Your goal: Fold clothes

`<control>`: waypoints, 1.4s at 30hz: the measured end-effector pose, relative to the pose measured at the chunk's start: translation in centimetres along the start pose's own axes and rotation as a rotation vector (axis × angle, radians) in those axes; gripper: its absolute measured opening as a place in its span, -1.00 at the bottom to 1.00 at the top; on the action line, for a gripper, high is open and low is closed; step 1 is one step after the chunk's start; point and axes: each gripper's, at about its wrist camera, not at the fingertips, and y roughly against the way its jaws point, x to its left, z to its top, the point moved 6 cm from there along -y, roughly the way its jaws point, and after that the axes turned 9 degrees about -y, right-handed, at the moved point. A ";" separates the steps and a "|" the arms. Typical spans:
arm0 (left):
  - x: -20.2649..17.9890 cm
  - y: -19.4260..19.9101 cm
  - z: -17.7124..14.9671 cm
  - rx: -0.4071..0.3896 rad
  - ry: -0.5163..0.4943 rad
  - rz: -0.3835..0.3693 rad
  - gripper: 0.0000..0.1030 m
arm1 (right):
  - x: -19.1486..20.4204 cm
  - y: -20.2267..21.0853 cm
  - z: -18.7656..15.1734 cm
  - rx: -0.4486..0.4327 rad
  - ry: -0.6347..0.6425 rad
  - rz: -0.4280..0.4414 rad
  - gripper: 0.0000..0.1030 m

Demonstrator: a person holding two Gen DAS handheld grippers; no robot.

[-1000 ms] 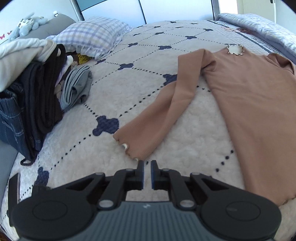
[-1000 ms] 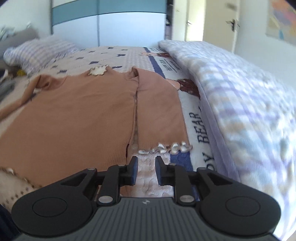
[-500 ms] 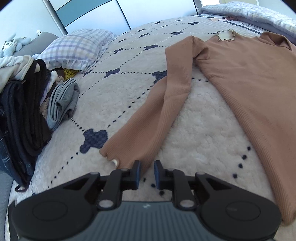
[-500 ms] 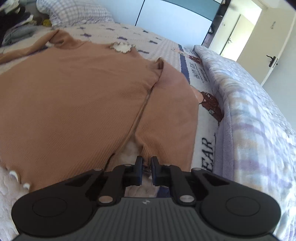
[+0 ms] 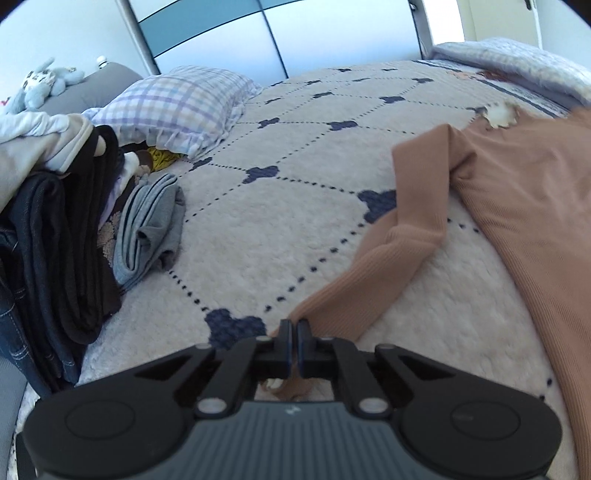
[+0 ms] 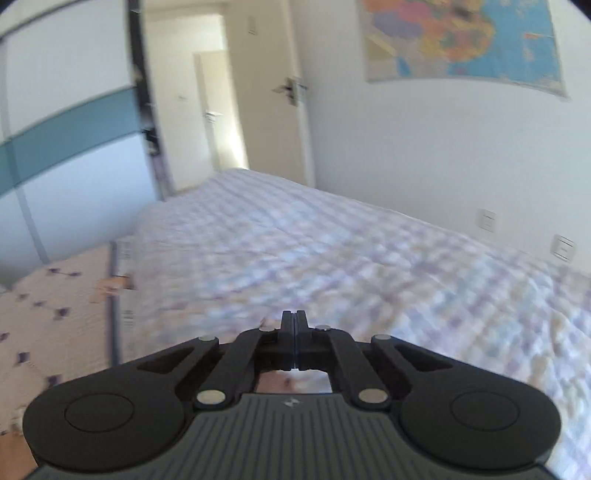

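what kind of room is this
Most likely a bedroom in a home. A wide bed with a quilted cover fills the view, a checked pillow lies at its head, a sliding wardrobe stands behind it, and a brown sweater is spread out for folding.

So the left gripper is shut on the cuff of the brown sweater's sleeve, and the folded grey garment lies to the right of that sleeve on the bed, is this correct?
Not quite. The left gripper is shut on the sleeve cuff of the brown sweater, but the folded grey garment lies to the left of that sleeve, beside the pile of dark clothes. The left wrist view shows this.
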 end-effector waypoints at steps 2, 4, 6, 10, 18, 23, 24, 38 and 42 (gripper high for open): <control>0.5 0.1 -0.1 0.006 0.011 -0.009 -0.95 | -1.1 -2.8 -2.5 0.079 -0.013 -0.065 -0.98; 1.2 0.6 -0.2 0.005 0.029 -0.027 -0.95 | -1.3 -3.1 -4.8 0.095 -0.072 -0.029 -0.89; 1.9 1.0 -0.3 -0.001 0.031 -0.016 -0.94 | -0.6 -1.5 -6.9 0.084 -0.125 0.060 -0.87; 3.5 1.2 -0.1 -0.001 0.037 0.024 -0.94 | 2.5 3.3 -10.1 0.048 -0.099 0.172 -0.75; 6.9 0.5 1.8 -0.021 0.104 0.107 -0.95 | 11.2 12.4 -20.6 0.202 -0.009 0.494 -0.25; 12.1 0.8 5.5 -0.067 0.137 0.176 -0.95 | 13.9 12.8 -27.8 0.324 0.147 0.509 -0.25; 12.9 0.8 6.2 -0.073 0.140 0.187 -0.94 | 14.0 12.4 -28.6 0.336 0.162 0.502 -0.25; 11.0 -3.6 -0.5 0.066 0.211 0.136 -0.28 | 13.6 10.8 -34.7 0.206 0.393 0.545 0.06; 8.3 -2.6 -3.0 0.066 0.375 0.017 -0.26 | 12.5 10.4 -34.3 0.195 0.302 0.600 0.07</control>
